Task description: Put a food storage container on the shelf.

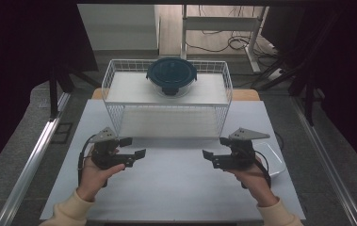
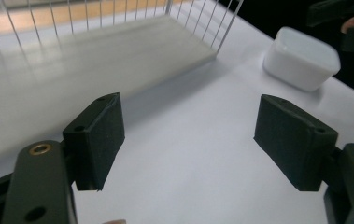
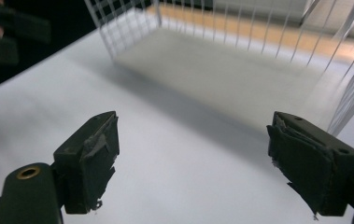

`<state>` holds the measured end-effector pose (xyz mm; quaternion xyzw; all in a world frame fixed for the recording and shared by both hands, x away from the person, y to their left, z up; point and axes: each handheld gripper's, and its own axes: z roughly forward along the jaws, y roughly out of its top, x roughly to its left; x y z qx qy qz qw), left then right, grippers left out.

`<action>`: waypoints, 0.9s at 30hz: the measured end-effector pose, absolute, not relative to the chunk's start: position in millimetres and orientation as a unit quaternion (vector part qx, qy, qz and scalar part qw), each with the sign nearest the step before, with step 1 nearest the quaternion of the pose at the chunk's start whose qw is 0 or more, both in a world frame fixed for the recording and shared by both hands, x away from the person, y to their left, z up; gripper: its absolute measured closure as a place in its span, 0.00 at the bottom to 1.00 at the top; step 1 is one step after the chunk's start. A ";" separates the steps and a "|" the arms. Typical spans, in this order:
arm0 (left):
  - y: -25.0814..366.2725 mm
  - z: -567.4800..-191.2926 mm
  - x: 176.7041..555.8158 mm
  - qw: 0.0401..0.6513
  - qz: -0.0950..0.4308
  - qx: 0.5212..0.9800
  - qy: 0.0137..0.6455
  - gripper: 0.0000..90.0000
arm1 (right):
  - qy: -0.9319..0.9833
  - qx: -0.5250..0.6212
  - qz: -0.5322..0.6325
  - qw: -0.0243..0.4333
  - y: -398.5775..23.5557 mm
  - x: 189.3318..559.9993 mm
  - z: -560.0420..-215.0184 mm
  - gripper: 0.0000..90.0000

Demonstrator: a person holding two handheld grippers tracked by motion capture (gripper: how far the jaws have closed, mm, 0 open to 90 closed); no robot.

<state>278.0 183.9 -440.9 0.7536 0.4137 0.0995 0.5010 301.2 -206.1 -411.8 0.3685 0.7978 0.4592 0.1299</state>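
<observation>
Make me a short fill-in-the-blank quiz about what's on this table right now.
1. The round container with the dark lid sits on the ______ shelf of the white wire rack.
2. The left gripper and the right gripper both have their jaws ______.
3. The white rectangular tub lies on the table beside the ______ gripper.

Missing words: top; open; right

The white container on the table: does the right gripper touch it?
Apart. In the left gripper view the white container sits alone on the table, and the right gripper hangs beyond it with dark space between; its jaws are open and empty.
</observation>
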 end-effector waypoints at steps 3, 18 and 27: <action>180.9 -454.7 274.9 0.486 0.090 0.760 0.422 0.26 | 0.800 0.372 0.455 0.122 -209.2 296.6 -421.3 0.19; 179.9 -482.9 265.9 0.451 0.094 0.776 0.431 0.27 | 0.819 0.364 0.433 0.095 -211.8 286.1 -455.0 0.21; 183.0 -487.1 263.4 0.447 0.096 0.774 0.437 0.27 | 0.823 0.356 0.431 0.103 -210.5 286.8 -453.6 0.21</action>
